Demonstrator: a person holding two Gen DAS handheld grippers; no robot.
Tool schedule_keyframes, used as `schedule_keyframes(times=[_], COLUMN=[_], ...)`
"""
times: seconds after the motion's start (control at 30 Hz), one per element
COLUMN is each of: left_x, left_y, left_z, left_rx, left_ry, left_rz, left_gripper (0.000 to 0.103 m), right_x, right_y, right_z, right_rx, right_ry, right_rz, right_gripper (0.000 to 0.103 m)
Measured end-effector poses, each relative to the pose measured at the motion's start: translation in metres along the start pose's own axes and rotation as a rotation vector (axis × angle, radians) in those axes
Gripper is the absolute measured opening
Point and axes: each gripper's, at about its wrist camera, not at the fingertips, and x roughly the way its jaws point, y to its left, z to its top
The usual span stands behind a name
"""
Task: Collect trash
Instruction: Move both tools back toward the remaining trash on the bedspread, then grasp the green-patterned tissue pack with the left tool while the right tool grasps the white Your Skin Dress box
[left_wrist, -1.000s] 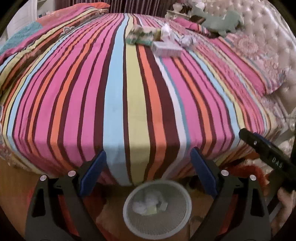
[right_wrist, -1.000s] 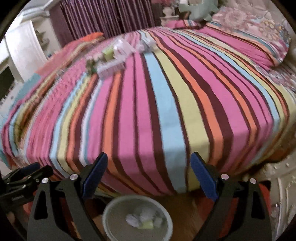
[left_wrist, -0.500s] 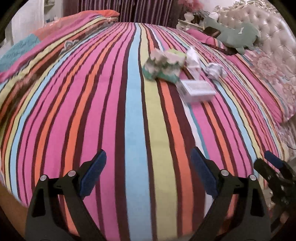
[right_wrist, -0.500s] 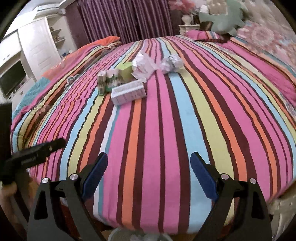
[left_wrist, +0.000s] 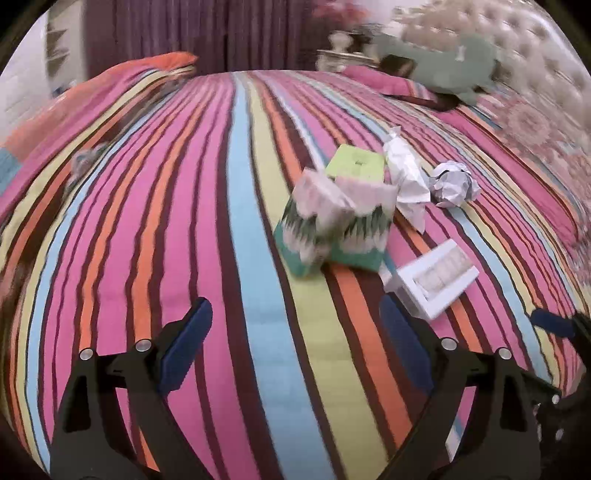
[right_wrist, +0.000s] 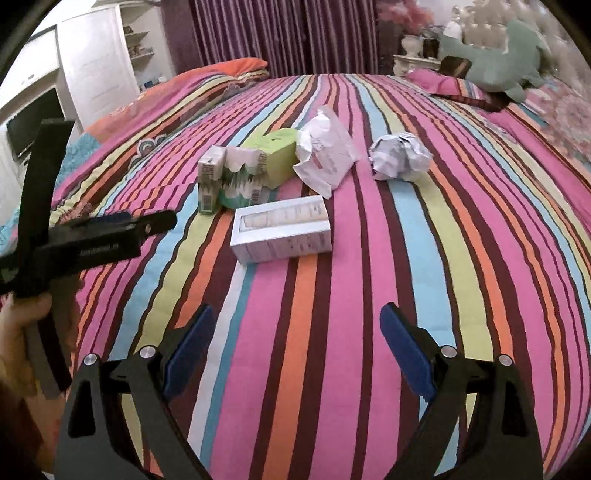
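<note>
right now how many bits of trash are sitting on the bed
5: white box nearest, green-white cartons to its back left, lime box behind them, white wrapper mid-back, crumpled paper ball far right. More could hide behind these.

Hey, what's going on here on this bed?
A person holds a two-finger gripper in each hand over a striped bedspread, collecting trash. Both the left gripper and the right gripper are open and empty, short of the pile. Ahead lie a white box, green-patterned cartons, a lime-green box, a white wrapper and a crumpled paper ball, bunched close together. Nothing is grasped yet.
</note>
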Motion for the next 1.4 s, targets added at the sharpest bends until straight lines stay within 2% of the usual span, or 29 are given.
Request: schedule_keyframes(times=[0.07, 0.17, 0.33, 0.63, 0.8, 1.03, 1.27, 1.3, 1.37, 1.4], left_x=[0.009, 0.025, 0.049, 0.083, 0.094, 0.108, 0.12, 0.12, 0.115, 0.113], left_y=[0.008, 0.018, 0.014, 0.01, 0.01, 0.004, 0.008, 0.008, 0.007, 0.007], left_z=[0.009, 0.019, 0.03, 0.051, 0.06, 0.067, 0.071, 0.07, 0.067, 0.067], left_rx=[0.044, 0.073, 0.177, 0.242, 0.242, 0.224, 0.109, 0.1, 0.088, 0.074], left_ry=[0.005, 0.029, 0.044, 0.082, 0.092, 0.105, 0.162, 0.165, 0.147, 0.144], left_rz=[-0.009, -0.062, -0.112, -0.188, -0.243, -0.249, -0.287, -0.29, -0.33, -0.342], left_gripper=[0.089, 0.089, 0.089, 0.089, 0.089, 0.089, 0.089, 0.086, 0.062, 0.053], right_x=[0.005, 0.017, 0.037, 0.06, 0.072, 0.09, 0.092, 0.091, 0.091, 0.09], right_y=[0.0, 0.003, 0.01, 0.017, 0.02, 0.022, 0.017, 0.016, 0.017, 0.017], right_z=[0.005, 0.011, 0.021, 0.039, 0.045, 0.045, 0.048, 0.047, 0.046, 0.044], right_rx=[-0.003, -0.015, -0.042, -0.072, -0.092, -0.086, -0.094, -0.104, -0.123, -0.126], right_ry=[-0.002, -0.001, 0.002, -0.013, 0.004, 0.018, 0.034, 0.032, 0.028, 0.024], right_rz=[0.004, 0.001, 0.0, -0.004, -0.004, -0.064, -0.067, -0.076, -0.107, -0.116], right_gripper=[0.086, 0.086, 0.086, 0.086, 0.086, 0.086, 0.083, 0.082, 0.081, 0.081])
